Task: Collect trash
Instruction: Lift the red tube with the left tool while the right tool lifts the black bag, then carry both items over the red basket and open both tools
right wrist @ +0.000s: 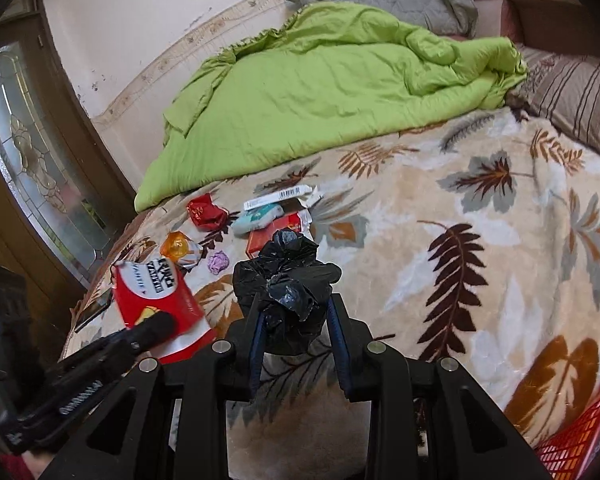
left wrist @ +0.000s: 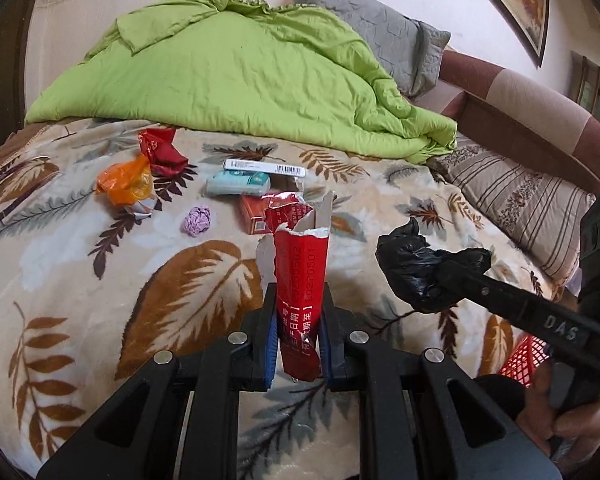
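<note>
Landmark = purple paper ball (left wrist: 196, 220) on the leaf-print blanket (left wrist: 100, 280).

Left of and beyond the ball: orange wrapper (left wrist: 126, 184), with a crumpled red foil wrapper (left wrist: 162, 152) behind it. Right of and beyond the ball: teal tissue pack (left wrist: 238, 183), and past that a white box (left wrist: 264, 167) with a barcode label, long axis running left-right. Just right of the ball: flat red carton (left wrist: 252, 216), print unreadable.

Nearer the camera than the ball: left gripper (left wrist: 300, 300), jaws clamped tight on a torn red carton (left wrist: 300, 280). Its long axis stands upright between the blue pads, ripped end up. Side print is Chinese, date-field characters plus digits, only partly legible. In the right wrist view its face shows white "RIO" above a further line I can't read for sure.

Right of the ball: right gripper (right wrist: 296, 304), jaws partly closed, squeezing a crumpled black plastic bag (right wrist: 288, 276); the wad bulges past the fingertips. Arm is marked "DAS".

Far right, near edge: red mesh basket (left wrist: 520, 356). Green quilt (left wrist: 240, 68) lies well behind the ball.
</note>
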The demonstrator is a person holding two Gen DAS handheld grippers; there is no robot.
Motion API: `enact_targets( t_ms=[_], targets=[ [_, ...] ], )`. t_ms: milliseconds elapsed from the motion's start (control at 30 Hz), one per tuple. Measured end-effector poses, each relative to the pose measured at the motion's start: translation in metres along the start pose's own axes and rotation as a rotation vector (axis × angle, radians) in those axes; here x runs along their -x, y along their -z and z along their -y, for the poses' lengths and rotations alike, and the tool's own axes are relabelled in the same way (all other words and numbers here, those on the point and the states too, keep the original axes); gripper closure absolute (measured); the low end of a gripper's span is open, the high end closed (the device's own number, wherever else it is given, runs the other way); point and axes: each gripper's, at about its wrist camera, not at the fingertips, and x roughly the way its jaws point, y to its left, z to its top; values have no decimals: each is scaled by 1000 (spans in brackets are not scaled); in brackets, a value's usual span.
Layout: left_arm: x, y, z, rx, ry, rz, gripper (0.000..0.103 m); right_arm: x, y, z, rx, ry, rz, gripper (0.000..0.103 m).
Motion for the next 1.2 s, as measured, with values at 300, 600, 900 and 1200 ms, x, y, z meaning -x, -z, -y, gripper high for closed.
enact_targets(
  t_ms=[300, 600, 900, 1200],
  targets=[
    [-11, 1, -1, 1, 31, -22, 87, -13, -1, 2, -19, -17, -54, 72],
    [-20, 2, 0, -11, 56, -41, 87, -23, 2, 6, -22, -14, -86, 72],
    [-11, -10, 27, -44, 140, -72, 87, -16, -3, 15, -67, -41, -95, 72],
    [10, -32, 124, -169, 342, -72, 87, 109, -18, 85, -185, 97, 84, 72]
  ],
)
